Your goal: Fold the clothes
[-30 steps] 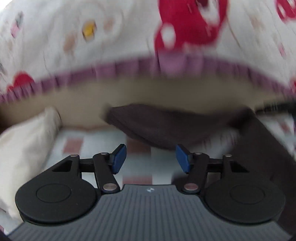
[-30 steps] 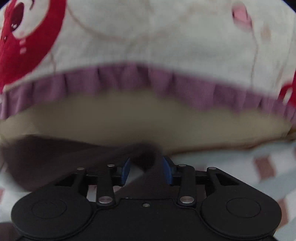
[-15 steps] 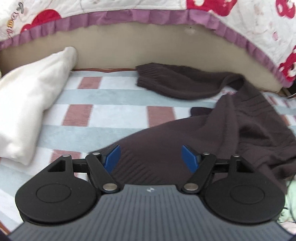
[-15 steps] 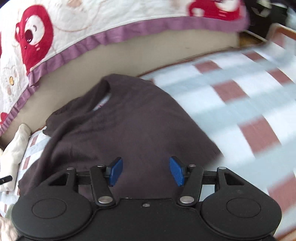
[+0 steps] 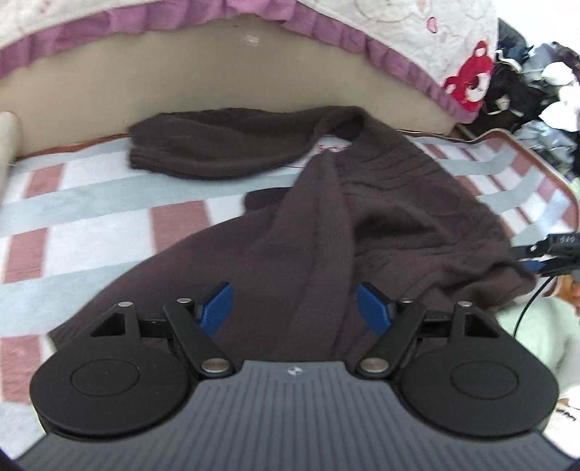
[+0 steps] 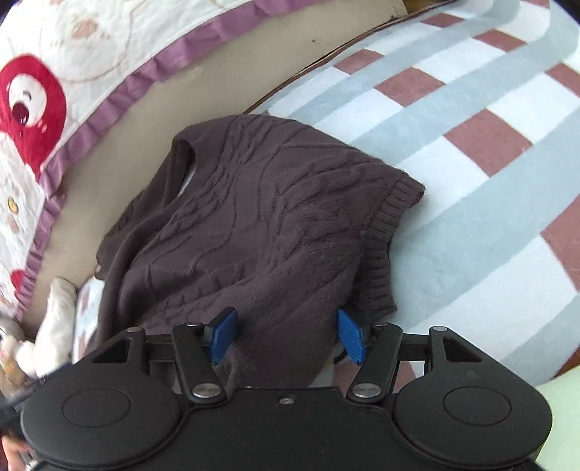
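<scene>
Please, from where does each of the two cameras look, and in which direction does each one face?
Left wrist: sits on the left gripper, open, low over the brown sweater, facing its sleeve and the quilt; right gripper at the edge.
Right wrist: sits on the right gripper, open, facing the sweater's hem.
Both show sweater, checked blanket, quilt.

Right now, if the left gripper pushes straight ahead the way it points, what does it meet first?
The left gripper, open, would most likely meet the dark brown sweater first: its knit already fills the gap between the fingers. The sweater's sleeve and the beige bed side lie further on. Depth is hard to judge here.
</scene>
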